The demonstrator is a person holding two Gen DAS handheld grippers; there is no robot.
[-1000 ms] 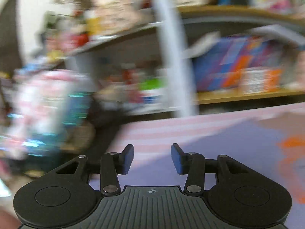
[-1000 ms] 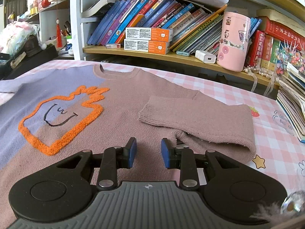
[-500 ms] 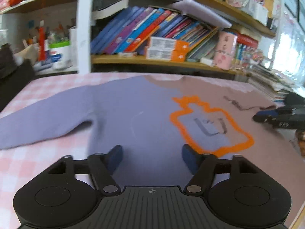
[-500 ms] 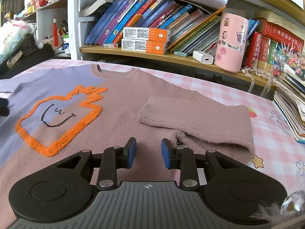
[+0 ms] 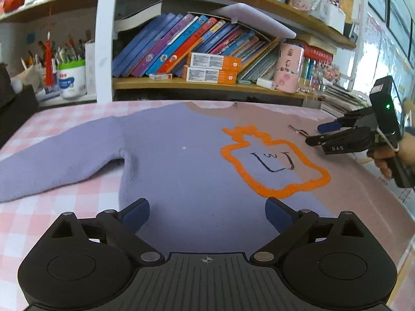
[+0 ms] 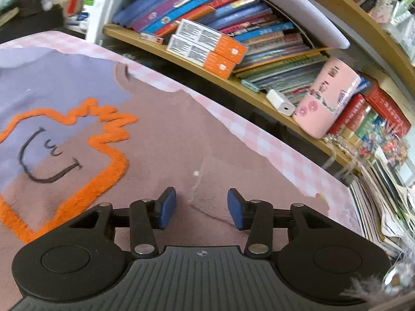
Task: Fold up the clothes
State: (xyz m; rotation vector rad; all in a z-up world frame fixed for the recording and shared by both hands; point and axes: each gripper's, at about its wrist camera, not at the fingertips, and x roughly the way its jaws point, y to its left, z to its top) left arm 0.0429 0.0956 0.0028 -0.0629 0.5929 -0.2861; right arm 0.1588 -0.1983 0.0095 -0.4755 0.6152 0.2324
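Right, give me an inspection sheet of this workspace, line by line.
Surface: table under a pink checked cloth.
Job's things: sweater, half lilac and half brown with an orange outline figure, lies flat; its lilac sleeve is spread out to the side, and the brown sleeve appears folded over the body.
Clutter: nothing seen on the sweater except a small white speck.
Grippers: left hand-held gripper open above the sweater's lower part; right hand-held gripper open over the brown sleeve.
Cables: nothing seen.
Surroundings: shelf of leaning books, two orange boxes, a pink cup, a white charger, stacked books at the table's right edge.
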